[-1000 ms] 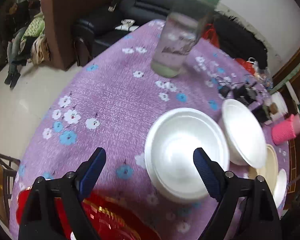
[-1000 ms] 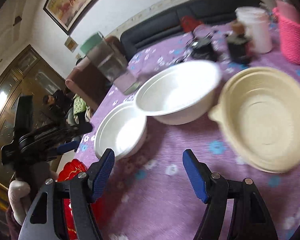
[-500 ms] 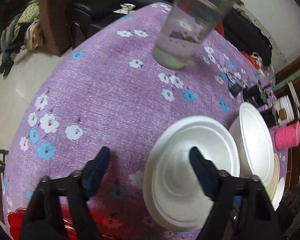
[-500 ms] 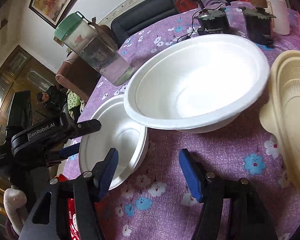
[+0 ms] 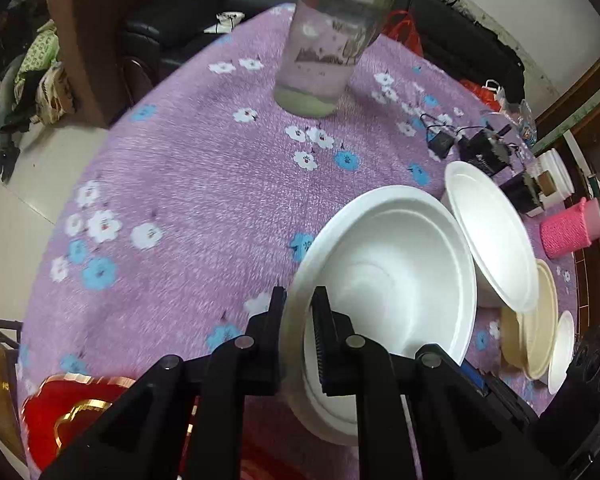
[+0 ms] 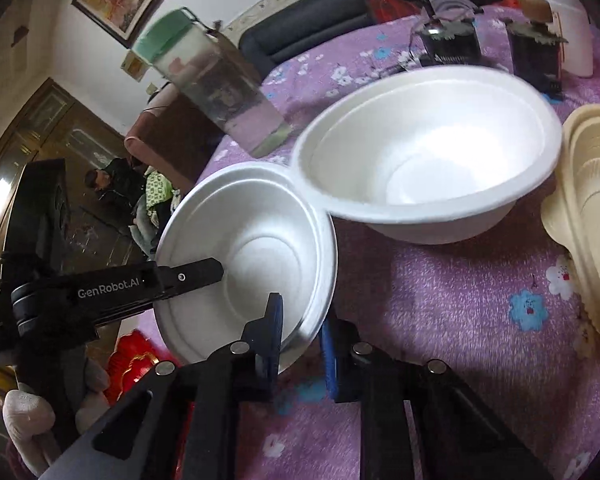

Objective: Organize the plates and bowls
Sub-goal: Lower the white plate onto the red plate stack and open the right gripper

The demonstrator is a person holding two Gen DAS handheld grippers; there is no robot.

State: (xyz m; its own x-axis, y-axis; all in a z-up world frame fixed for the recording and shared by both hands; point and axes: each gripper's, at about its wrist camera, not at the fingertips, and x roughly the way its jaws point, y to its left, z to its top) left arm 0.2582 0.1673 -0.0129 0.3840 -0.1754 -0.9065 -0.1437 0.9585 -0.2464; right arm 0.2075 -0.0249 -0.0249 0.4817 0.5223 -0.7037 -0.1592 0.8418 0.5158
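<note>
Both tongs have just been closing and now pinch the same small white foam bowl (image 5: pixel 384 280): the left tongs (image 5: pixel 300 308) clamp its near rim, one finger inside and one outside, while the right tongs (image 6: pixel 300 320) bite the rim on the opposite side. In the right wrist view the bowl looks tilted, its lower edge just above the purple flowered cloth of the desk (image 5: pixel 188 200), and there seem to be two or more nested bowls, since a second rim shows beneath the top one. Just beside it, rims almost touching, sits a larger white foam bowl (image 6: pixel 428 152), with cream-coloured moulded plates (image 6: pixel 588 208) further right. The foam is thin and soft, so two clenched grips pulling apart could, I judge, crack or tear the rim; a nested bowl could also slip out and drop, or the swing could knock the tall clear jar with the green lid (image 6: pixel 216 80). The bowl's base is hidden behind the tongs, so whether it rests on the desk cannot be told, and the plates are cut off at the frame edge.
</note>
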